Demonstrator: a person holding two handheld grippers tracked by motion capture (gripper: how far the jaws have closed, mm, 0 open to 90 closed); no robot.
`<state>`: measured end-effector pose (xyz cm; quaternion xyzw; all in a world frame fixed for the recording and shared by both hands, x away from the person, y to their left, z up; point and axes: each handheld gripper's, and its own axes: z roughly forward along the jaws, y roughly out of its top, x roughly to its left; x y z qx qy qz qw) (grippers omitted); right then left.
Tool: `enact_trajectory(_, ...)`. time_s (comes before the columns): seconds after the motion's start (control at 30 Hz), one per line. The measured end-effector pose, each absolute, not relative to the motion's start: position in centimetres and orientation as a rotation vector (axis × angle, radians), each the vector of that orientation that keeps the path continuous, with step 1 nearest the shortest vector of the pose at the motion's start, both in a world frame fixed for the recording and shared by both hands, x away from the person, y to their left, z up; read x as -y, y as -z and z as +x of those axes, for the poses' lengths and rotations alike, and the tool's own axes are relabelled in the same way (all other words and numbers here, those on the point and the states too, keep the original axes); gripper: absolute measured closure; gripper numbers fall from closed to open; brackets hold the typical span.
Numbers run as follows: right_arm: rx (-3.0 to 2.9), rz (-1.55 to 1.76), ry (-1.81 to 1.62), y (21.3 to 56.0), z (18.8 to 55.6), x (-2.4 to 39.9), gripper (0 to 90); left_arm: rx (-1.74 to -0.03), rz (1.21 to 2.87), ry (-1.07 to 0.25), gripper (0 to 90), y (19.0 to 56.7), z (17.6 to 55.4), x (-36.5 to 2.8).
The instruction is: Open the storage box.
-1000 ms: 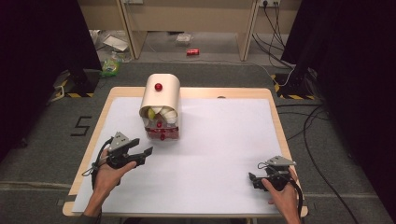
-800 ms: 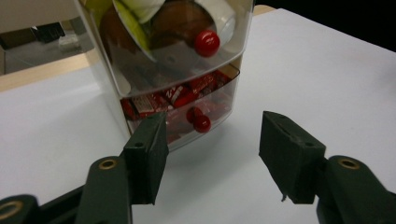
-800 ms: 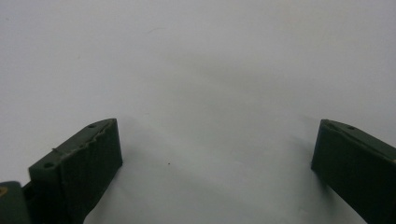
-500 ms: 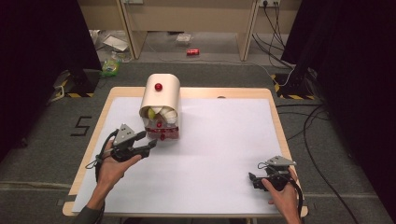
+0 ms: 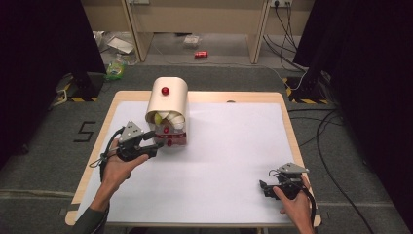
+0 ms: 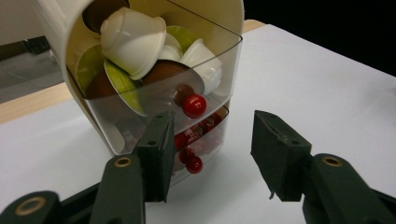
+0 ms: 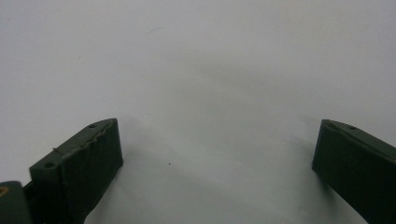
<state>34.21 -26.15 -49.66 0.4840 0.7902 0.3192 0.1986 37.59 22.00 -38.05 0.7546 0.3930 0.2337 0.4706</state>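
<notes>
The left gripper [image 5: 157,145] is at the lower front of the capsule dispenser [image 5: 168,105], which stands at the far left of the table [image 5: 234,161]. The step in hand appears to be the approach to the dispenser's bottom drawer [image 6: 205,135].

**Jaw state**
- Left gripper [image 6: 210,154]: the jaws have just been closing and now stand at a narrow gap. Nothing is between them. In the left gripper view, 1 jaw stands in front of the drawer's clear wall; whether it touches cannot be told.
- Right gripper [image 5: 265,187]: rests on the table near the right front corner, well apart from the dispenser. In the right gripper view [image 7: 212,186] its jaws stand wide with only bare table between them.

**Location of parts**
- The upper bin holds white, green and brown capsules [image 6: 135,39] behind a clear front.
- 1 red knob [image 6: 194,105] is on the bin front; a 2nd red knob [image 6: 194,164] is on the drawer below.
- A 3rd red knob [image 5: 165,90] sits on top of the dispenser.

**Next move, as judged**
The lower knob lies left of the gap's centre line. The gripper probably needs to shift toward it, bring the jaws around the knob, then close and pull straight out.

**Limits of view**
- The drawer contents are reddish but indistinct behind the clear wall.
- The dispenser top is cut off in the left gripper view.
- In the high view the jaw tips and the drawer overlap, so contact cannot be confirmed.
</notes>
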Motion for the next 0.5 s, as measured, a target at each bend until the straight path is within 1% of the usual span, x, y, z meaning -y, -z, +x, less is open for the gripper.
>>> enact_trajectory(0.2, -2.211, 1.355, -0.893, 49.7, 34.2, 26.2, 1.8, -0.957, 1.850, -0.592, 51.2, 37.5, 38.2, -21.8)
enact_trajectory(0.5, -2.212, 1.353, -0.894, 49.7, 34.2, 26.2, 1.7, -0.935, 1.849, -0.632, 51.3, 36.6, 39.2, -21.1)
